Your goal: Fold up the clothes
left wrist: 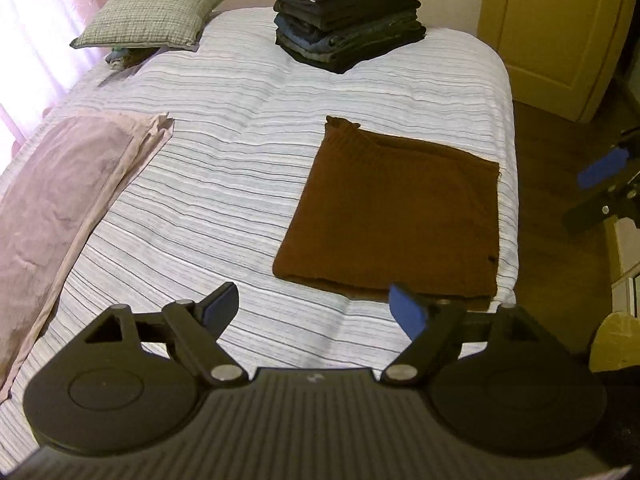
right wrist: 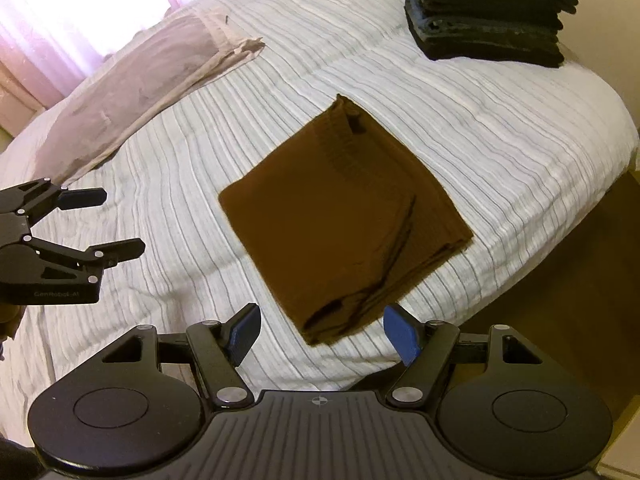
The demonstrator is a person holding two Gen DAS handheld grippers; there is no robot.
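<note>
While lying flat on the striped bedspread [left wrist: 248,128], brown folded garment [left wrist: 392,216] forms a neat square, at one o'clock in the left wrist view and dead centre toward twelve in the right wrist view [right wrist: 344,220]. Left gripper [left wrist: 312,312] released, jaws spread wide, blue pads [left wrist: 408,312] clear of the cloth, nothing between them; seen again at nine o'clock from the right wrist camera [right wrist: 108,220], hovering above the bedspread, apart from the garment. Right gripper [right wrist: 320,332] likewise released, jaws wide, empty, its pads over the garment's near corner at six o'clock without pressing it; visible at three o'clock in the left view [left wrist: 604,168], off the bed's edge. Tall stack of dark folded clothes [left wrist: 348,20] at twelve o'clock, well apart from the brown square. Pink pillow [left wrist: 60,208] at nine o'clock, checked cushion [left wrist: 152,12] at eleven. Yellow door [left wrist: 552,32] at two o'clock beyond the bed.
</note>
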